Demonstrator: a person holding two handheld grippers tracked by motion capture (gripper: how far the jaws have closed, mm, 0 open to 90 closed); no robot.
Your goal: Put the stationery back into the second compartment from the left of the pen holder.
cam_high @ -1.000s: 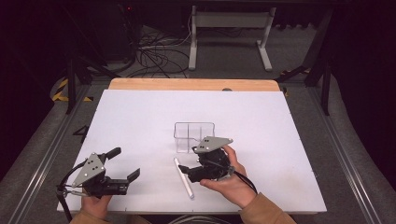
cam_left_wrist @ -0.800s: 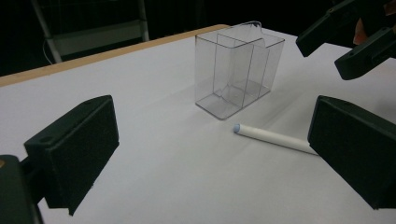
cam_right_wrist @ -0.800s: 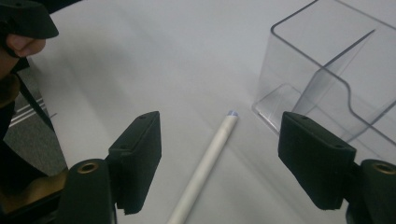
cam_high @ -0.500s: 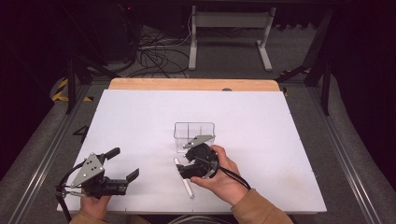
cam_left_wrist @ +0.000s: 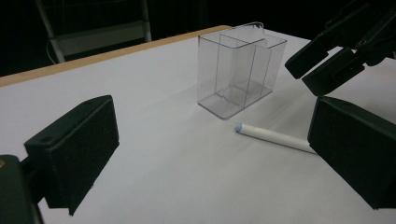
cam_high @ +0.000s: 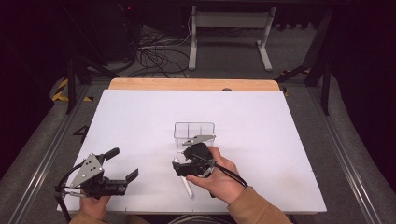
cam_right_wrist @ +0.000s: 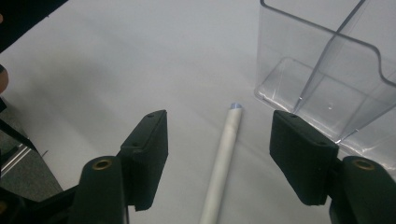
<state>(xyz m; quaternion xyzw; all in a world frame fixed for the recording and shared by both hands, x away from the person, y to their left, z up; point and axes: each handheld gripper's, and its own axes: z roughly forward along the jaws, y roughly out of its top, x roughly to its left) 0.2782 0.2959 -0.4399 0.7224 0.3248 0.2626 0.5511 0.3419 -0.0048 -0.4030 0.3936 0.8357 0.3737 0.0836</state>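
One white pen (cam_right_wrist: pixel 224 154) lies between the closing right gripper's (cam_right_wrist: pixel 218 147) jaws, untouched; left gripper (cam_left_wrist: pixel 210 154) gapes empty.

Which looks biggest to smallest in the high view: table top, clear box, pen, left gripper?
1. Table top
2. Left gripper, though it sits nearest the camera, which inflates it
3. Clear box
4. Pen, partly hidden under the right gripper, so its rank against the box is unsure
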